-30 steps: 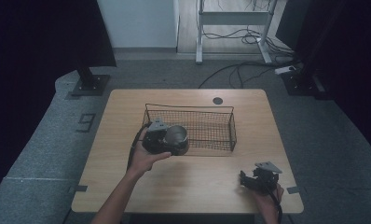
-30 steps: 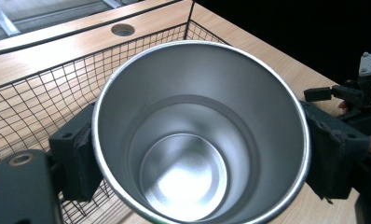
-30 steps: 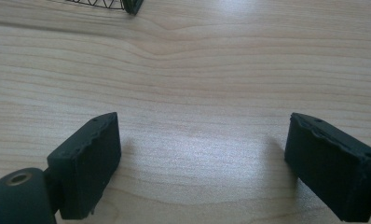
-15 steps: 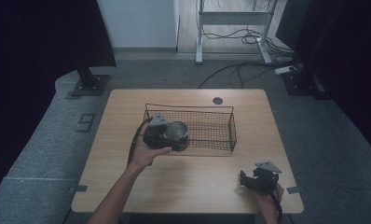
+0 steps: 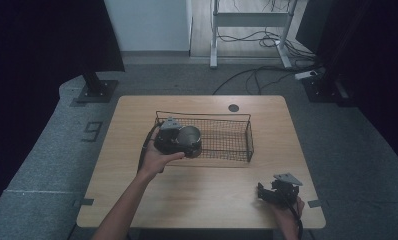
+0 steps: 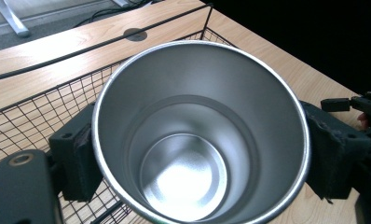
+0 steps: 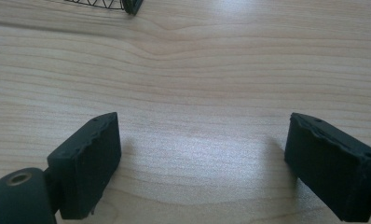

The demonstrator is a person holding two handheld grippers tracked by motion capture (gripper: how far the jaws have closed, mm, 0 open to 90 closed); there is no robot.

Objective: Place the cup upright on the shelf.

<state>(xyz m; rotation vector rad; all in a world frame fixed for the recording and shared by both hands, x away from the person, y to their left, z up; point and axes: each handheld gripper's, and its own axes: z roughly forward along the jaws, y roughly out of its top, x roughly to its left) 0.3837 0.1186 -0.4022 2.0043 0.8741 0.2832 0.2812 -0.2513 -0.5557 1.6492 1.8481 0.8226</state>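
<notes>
Wooden table: steel cup clamped in left gripper over basket.

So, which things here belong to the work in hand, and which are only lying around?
In the job:
- steel cup, clamped in the left gripper
- wire basket, beside the cup

Lying about:
- right gripper, open, resting low over the bare wooden table
- cables on the floor behind
- metal stand

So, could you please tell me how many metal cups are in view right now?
1. The metal cup is clamped between the fingers of the left gripper, above the left end of the wire basket. Nothing visible suggests another one hidden.
</notes>
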